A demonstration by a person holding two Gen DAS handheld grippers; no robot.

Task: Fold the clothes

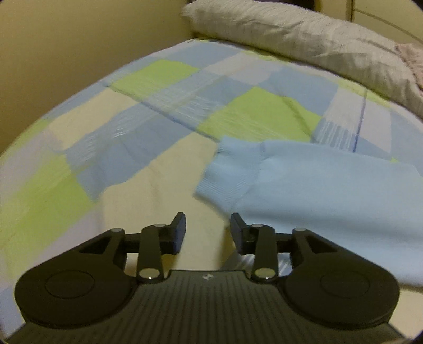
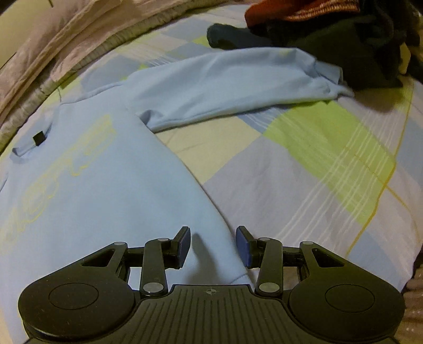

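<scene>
On the bed: I saw a light blue sweatshirt [image 2: 100,185] lying flat across the checked bedspread [image 2: 330,164], one sleeve [image 2: 232,87] stretched out sideways.
Left gripper [image 1: 208,232]: I had its fingers spread, empty, over bare bedspread, with the sweatshirt's ribbed hem [image 1: 232,169] just ahead to the right.
Right gripper [image 2: 212,246]: I had its fingers spread, empty, straddling the sweatshirt's side edge.
Around: a grey pillow [image 1: 304,37] lay at the head of the bed.
In the way: a heap of dark clothes [image 2: 343,39] with a red-orange garment [image 2: 298,10] on top sat against the sleeve's cuff.
</scene>
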